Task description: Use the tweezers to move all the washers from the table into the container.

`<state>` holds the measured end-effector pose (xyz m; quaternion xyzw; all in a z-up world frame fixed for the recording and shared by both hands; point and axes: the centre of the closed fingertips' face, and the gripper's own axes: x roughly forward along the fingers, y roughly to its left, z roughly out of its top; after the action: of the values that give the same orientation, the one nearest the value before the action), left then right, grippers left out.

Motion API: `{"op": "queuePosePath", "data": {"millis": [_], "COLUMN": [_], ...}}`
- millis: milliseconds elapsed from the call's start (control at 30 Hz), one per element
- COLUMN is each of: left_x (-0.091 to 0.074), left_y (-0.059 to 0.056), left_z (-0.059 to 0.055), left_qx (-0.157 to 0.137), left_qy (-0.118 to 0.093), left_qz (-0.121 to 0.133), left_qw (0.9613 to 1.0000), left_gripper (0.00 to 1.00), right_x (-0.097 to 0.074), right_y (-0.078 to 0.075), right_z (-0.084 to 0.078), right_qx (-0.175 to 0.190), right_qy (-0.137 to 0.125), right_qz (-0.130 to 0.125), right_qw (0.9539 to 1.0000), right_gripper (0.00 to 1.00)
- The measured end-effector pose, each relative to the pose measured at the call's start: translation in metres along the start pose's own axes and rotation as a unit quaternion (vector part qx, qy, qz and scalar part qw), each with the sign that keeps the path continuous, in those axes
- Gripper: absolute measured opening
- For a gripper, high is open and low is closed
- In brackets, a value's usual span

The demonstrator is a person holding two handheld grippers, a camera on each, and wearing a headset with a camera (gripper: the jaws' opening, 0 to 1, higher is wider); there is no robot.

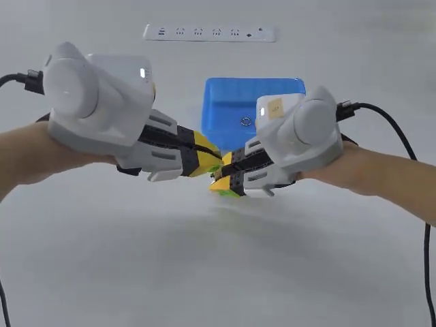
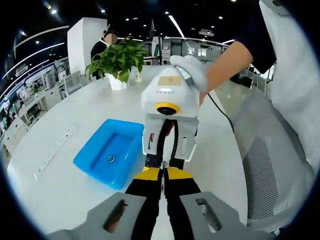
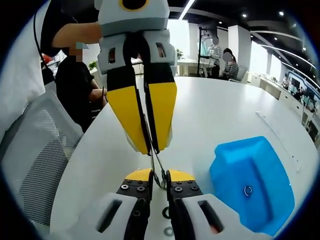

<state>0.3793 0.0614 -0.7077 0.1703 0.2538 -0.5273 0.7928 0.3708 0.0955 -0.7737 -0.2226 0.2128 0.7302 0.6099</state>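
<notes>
White table [image 1: 204, 272] — pwr strip [image 1: 210, 33] behind container [image 1: 219, 90]

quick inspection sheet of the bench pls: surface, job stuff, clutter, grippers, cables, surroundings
surface: white table, smooth.
job's things: blue container with one washer inside; two more washers on the table near the right gripper's jaws; tweezers held between the two grippers.
clutter: power strip beyond the container.
grippers: left gripper and right gripper meet tip to tip, each apparently shut on the tweezers.
cables: a black cable runs from each gripper.
surroundings: potted plant, mesh chair, people in an open office.
</notes>
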Motion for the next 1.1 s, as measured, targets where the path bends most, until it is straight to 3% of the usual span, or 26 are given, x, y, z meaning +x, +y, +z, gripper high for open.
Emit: {"op": "queuePosePath", "data": {"millis": [233,267,300,400,500,600,733,833,967,1100], "left_x": [0.001,0.001,0.001,-0.003,-0.006,-0.008,-0.013,-0.020,-0.028,-0.037], "left_y": [0.002,0.002,0.003,0.003,-0.002,-0.007,-0.004,-0.002,0.004,0.003], "left_z": [0.001,0.002,0.002,0.004,0.007,0.003,-0.003,0.000,-0.001,0.003], "left_qx": [0.000,-0.004,-0.040,-0.040,-0.049,-0.047,-0.046,-0.054,-0.039,-0.055], "left_qy": [-0.001,-0.002,-0.011,-0.025,-0.033,-0.022,-0.011,-0.025,-0.023,-0.039], "left_qz": [0.006,0.008,0.014,0.018,0.009,0.005,0.021,0.039,0.071,0.083], "left_qw": [1.0000,1.0000,0.9990,0.9987,0.9982,0.9986,0.9987,0.9974,0.9964,0.9943], "left_gripper": [0.06,0.06,0.06,0.09,0.18,0.22,0.27,0.35,0.55,0.62], "right_x": [-0.001,-0.001,-0.001,-0.001,-0.002,-0.002,-0.004,-0.009,-0.017,-0.027], "right_y": [-0.001,-0.001,0.000,0.000,-0.002,-0.001,0.001,0.001,0.002,0.003], "right_z": [-0.001,-0.001,-0.001,-0.001,-0.002,-0.002,0.000,0.005,0.015,0.023], "right_qx": [-0.016,-0.018,-0.018,-0.013,-0.009,-0.010,-0.009,-0.008,-0.014,-0.012], "right_qy": [0.001,0.000,-0.002,-0.006,-0.006,-0.004,-0.004,-0.011,-0.014,-0.018], "right_qz": [0.003,0.003,0.003,-0.003,-0.008,-0.008,-0.011,-0.016,-0.020,-0.026], "right_qw": [0.9999,0.9998,0.9998,0.9999,0.9999,0.9999,0.9999,0.9998,0.9996,0.9994], "right_gripper": [0.09,0.09,0.09,0.08,0.08,0.08,0.08,0.08,0.08,0.08]}}
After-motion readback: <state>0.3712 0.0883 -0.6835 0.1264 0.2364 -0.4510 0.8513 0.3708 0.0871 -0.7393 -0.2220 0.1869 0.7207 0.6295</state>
